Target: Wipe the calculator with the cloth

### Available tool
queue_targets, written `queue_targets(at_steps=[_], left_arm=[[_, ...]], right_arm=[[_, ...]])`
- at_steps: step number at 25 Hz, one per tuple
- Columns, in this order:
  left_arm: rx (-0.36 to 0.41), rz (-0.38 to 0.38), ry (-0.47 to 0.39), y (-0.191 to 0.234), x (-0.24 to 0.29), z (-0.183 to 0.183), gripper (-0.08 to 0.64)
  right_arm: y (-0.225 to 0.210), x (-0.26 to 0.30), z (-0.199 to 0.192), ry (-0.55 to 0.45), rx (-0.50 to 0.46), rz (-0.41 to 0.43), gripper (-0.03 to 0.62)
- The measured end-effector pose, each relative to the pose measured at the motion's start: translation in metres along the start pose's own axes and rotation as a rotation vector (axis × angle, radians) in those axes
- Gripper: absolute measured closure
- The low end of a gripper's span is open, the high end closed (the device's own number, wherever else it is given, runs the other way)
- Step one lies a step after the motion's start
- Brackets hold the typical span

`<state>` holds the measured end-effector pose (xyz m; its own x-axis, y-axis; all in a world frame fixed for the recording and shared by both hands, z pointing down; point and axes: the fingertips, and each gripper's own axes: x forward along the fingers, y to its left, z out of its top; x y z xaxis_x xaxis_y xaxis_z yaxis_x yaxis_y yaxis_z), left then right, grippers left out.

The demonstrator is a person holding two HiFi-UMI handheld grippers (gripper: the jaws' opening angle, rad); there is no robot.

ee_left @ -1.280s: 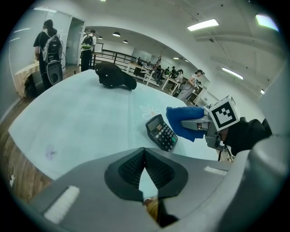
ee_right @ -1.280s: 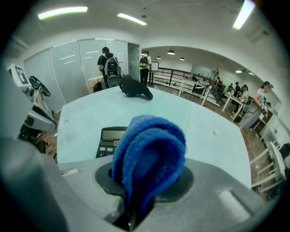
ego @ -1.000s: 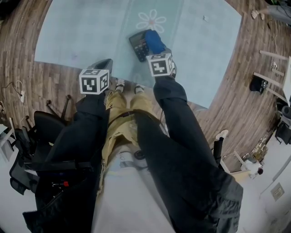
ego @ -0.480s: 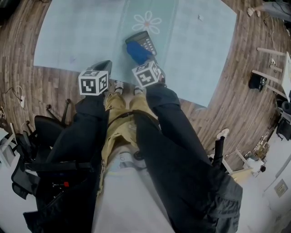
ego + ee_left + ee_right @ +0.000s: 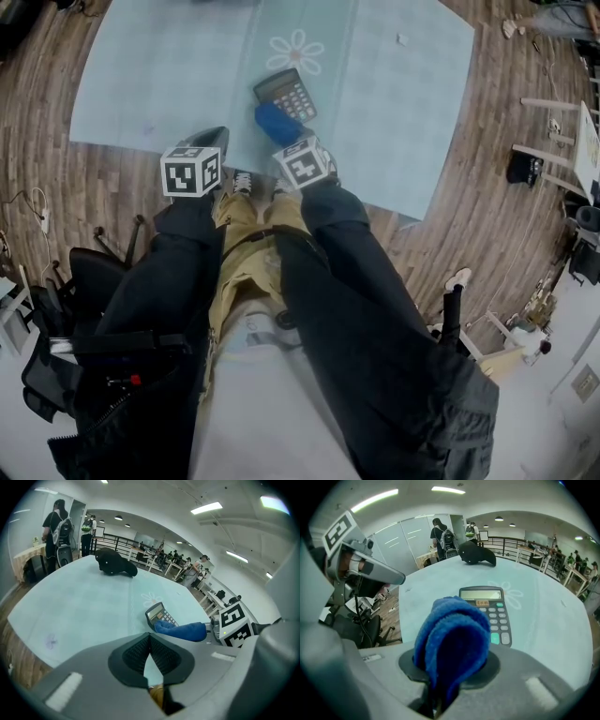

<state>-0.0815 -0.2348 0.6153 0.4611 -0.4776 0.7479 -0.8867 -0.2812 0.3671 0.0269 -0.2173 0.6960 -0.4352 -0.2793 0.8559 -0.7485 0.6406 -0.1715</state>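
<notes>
**Head view:** taken from above the person, directed steeply down onto the pale table (image 5: 141,84).

**Left gripper view:** taken low and close behind the left gripper (image 5: 150,641), directed along its jaws across the table.

**Right gripper view:** taken likewise behind the right gripper (image 5: 449,667), nearer the table's middle.

The calculator (image 5: 284,95) and cloth (image 5: 277,122) are shared by all three views. The opposite gripper is also included in each gripper view.

Right gripper (image 5: 444,679), jaws tight on a folded blue cloth (image 5: 452,639), calculator (image 5: 487,604) just beyond it on the pale table (image 5: 546,620)
</notes>
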Motion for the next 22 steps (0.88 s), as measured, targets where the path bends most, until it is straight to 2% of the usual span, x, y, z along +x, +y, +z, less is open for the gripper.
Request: queue_targets(at_steps=[3,11,14,17,22], left_arm=[[0.016,-0.003,-0.041,-0.004,0.002,0.023,0.561],[0.126,-0.053,-0.210,-0.043,-0.011,0.112,0.561],[0.184,-0.073,-0.275,-0.067,-0.020,0.151,0.561],[0.245,-0.106,-0.376,-0.102,-0.042,0.191,0.561],[0.333,-0.169,-0.533,-0.147,-0.090,0.241,0.561]], right_arm=[[-0.009,-0.015,-0.001,-0.026,0.065,-0.015,0.484],[-0.034,-0.089,0.057,-0.324,0.267,-0.086,0.483],[-0.056,-0.135,0.089,-0.443,0.284,-0.135,0.483],[-0.076,-0.194,0.122,-0.594,0.286,-0.186,0.485],[-0.078,-0.274,0.169,-0.784,0.264,-0.248,0.485]])
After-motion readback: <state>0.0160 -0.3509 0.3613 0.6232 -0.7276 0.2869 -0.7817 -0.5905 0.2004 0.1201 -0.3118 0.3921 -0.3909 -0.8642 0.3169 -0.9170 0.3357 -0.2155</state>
